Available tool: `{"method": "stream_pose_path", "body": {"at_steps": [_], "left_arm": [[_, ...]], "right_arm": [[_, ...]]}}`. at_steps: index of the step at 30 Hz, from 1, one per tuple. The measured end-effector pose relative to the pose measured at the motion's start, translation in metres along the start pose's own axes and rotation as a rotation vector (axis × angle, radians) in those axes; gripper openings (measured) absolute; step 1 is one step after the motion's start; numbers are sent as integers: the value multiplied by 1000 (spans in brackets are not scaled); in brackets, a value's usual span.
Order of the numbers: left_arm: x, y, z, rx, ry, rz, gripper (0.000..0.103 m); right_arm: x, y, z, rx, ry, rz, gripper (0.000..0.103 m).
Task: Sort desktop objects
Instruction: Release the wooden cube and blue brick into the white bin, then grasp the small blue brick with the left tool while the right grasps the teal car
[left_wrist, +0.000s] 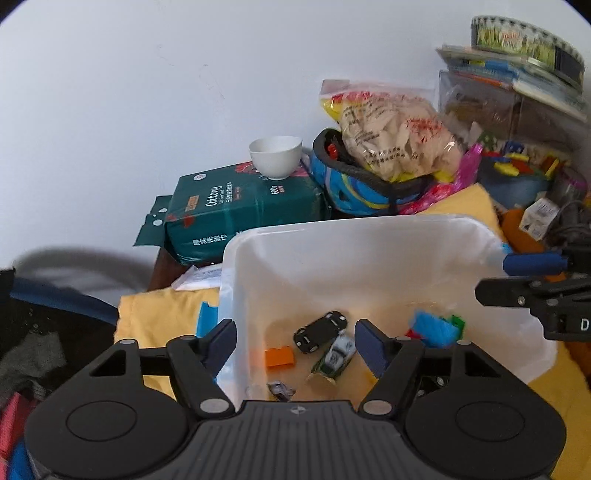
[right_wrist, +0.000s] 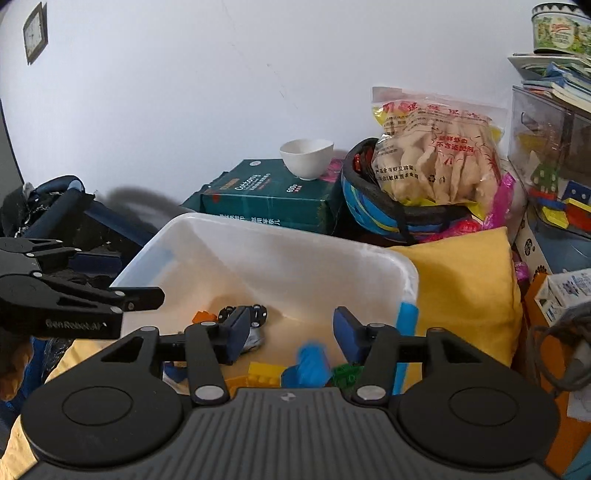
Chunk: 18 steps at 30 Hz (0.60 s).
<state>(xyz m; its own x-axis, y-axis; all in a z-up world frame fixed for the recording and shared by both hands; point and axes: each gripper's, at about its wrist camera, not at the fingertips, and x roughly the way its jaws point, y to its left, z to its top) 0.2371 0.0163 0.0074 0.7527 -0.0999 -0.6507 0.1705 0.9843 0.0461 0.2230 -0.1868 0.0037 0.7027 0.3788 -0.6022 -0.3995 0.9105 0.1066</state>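
White wall backs a cluttered desk draped in yellow cloth (right_wrist: 465, 280), where a translucent plastic bin (left_wrist: 369, 236) sits as the landmark. Left gripper (left_wrist: 295, 341) hovers over the bin's near left rim, released and empty, one finger outside the wall and one inside. Right gripper (right_wrist: 288, 334) hovers over the bin's near right side, likewise spread and empty.

Left view alone shows the bin floor plainly: a black toy car (left_wrist: 320, 331), a white-and-green toy car (left_wrist: 338, 356), an orange brick (left_wrist: 280, 357) and a blurred blue brick (left_wrist: 432, 326). Right view alone shows yellow bricks (right_wrist: 264, 373) and a green brick (right_wrist: 347, 373) near the bin's front.

Behind the bin, a white bowl (right_wrist: 306, 157) stands on a green tissue pack (right_wrist: 266, 195), beside a blue helmet (right_wrist: 376, 210) holding a snack bag (right_wrist: 432, 162).
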Motion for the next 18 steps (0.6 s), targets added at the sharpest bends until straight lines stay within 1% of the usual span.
{"method": "stream_pose_path", "body": {"at_steps": [2, 4, 6, 8, 10, 11, 12, 14, 15, 18], "left_arm": [[-10, 4, -10, -17, -4, -11, 74], [-22, 6, -24, -33, -19, -33, 74], [-33, 4, -41, -38, -25, -52, 74], [-41, -1, -60, -21, -25, -51, 74], [-46, -8, -79, -5, -17, -45, 74], [-46, -11, -88, -1, -2, -44, 74], [-46, -13, -97, 0, 20, -45, 74], [-45, -16, -112, -13, 61, -53, 74], [-45, -16, -118, -20, 80, -58, 74], [-46, -18, -132, -33, 112, -65, 74]], "right_arm": [[-16, 2, -9, -17, -23, 14, 55], [-34, 6, -25, -30, -51, 30, 55], [-46, 9, -46, -47, -59, 40, 56], [-45, 13, -73, -81, -20, 27, 56], [-30, 14, -100, -93, 64, -12, 55], [-22, 14, -110, -86, 102, -15, 54], [-16, 17, -121, -98, 130, -5, 50], [-4, 25, -137, -144, 166, 9, 47], [2, 29, -141, -171, 172, 9, 44], [15, 39, -145, -249, 168, 0, 41]]}}
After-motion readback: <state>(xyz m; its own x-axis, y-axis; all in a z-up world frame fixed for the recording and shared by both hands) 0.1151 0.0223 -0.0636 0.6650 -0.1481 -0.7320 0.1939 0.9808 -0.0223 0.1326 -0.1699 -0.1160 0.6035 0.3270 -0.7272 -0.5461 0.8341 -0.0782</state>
